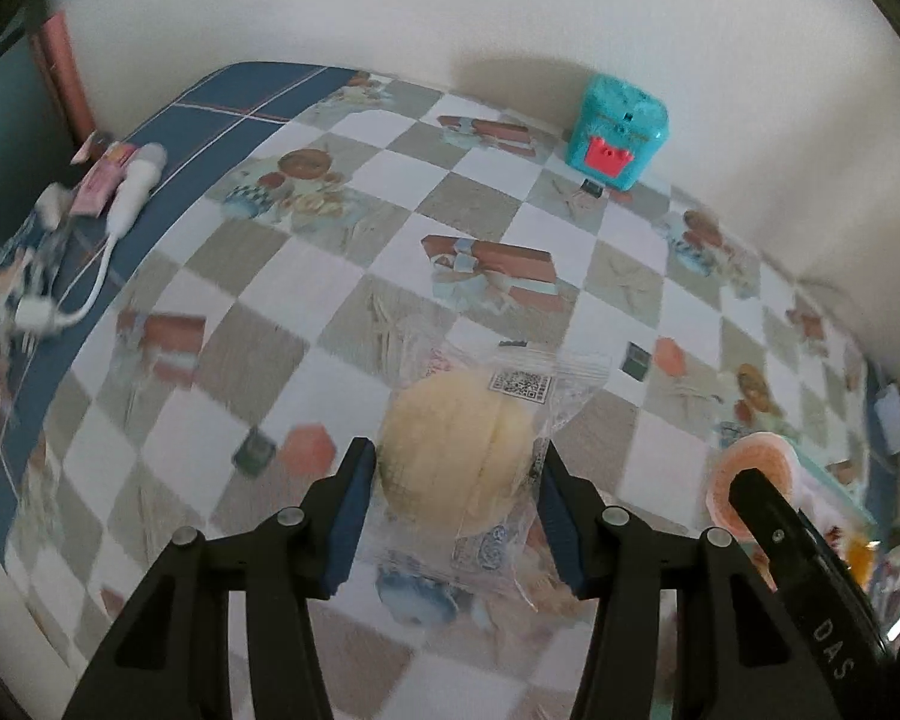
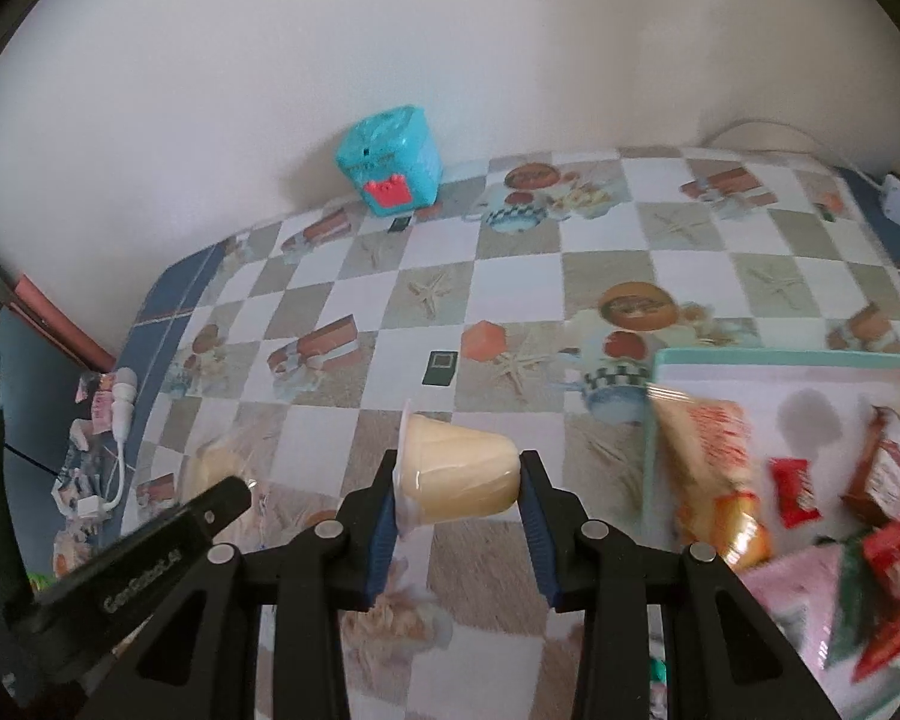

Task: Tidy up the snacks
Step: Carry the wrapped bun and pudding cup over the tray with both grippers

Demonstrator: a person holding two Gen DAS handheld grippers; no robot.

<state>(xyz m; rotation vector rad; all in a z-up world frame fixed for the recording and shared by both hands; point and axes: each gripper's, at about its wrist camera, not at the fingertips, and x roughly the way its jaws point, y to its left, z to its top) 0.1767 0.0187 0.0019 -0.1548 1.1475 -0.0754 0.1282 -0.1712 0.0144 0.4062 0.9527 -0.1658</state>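
Note:
A pale round bun in a clear wrapper (image 1: 450, 420) hangs above the checked tablecloth (image 1: 354, 192), and my left gripper (image 1: 456, 450) is shut on it, blue pads pressing both sides. My right gripper (image 2: 461, 459) is shut on a cream pudding cup (image 2: 459, 471) that lies sideways, lid to the left, also off the table. A teal-rimmed tray (image 2: 750, 357) at the right holds several snacks: an orange bag (image 2: 708, 450), a red packet (image 2: 792, 492), a brown packet (image 2: 882, 468). In the right wrist view the left gripper's finger (image 2: 210, 510) and the bun (image 2: 210, 462) show at lower left.
A teal box with a red crown (image 1: 618, 132) (image 2: 390, 171) stands against the white wall at the back. A white cable with a plug and small packets (image 1: 132, 186) (image 2: 117, 420) lie at the table's left edge. The right gripper's finger (image 1: 774, 516) crosses the lower right.

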